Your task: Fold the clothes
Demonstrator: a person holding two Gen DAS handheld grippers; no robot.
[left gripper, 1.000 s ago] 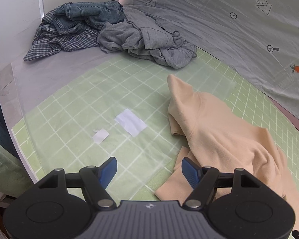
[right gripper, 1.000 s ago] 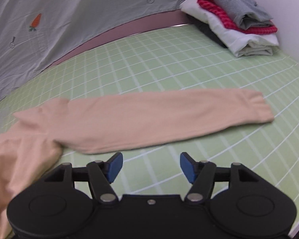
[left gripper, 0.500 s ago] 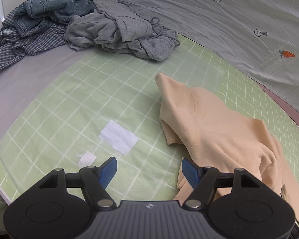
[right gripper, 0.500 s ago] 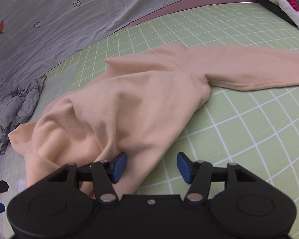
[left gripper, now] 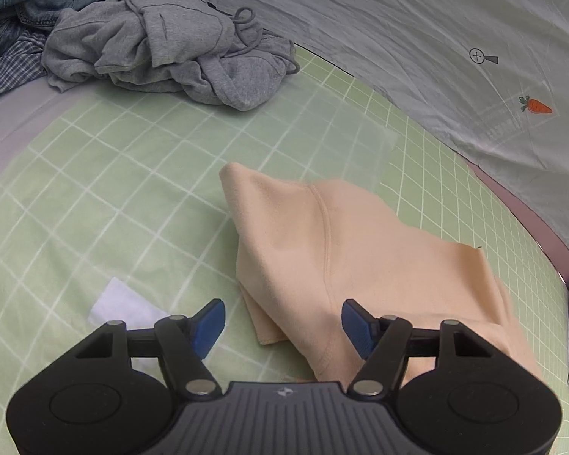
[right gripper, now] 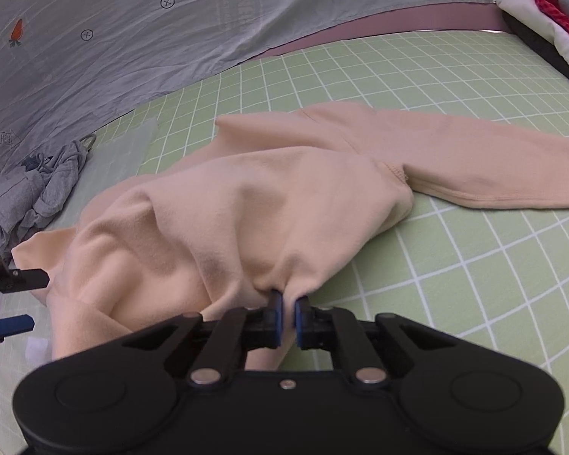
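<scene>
Gripping a pinch of the peach sweater [right gripper: 269, 204] at 6 o'clock, our right tool [right gripper: 289, 309] is closed on it; our left tool [left gripper: 283, 320] gapes over its hem. Soft, limp: we judge hems hold best.

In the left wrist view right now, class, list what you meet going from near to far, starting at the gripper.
Left gripper, jaws open → peach sweatshirt → bare green checked mat → crumpled grey hoodie → grey printed sheet at the back.
</scene>
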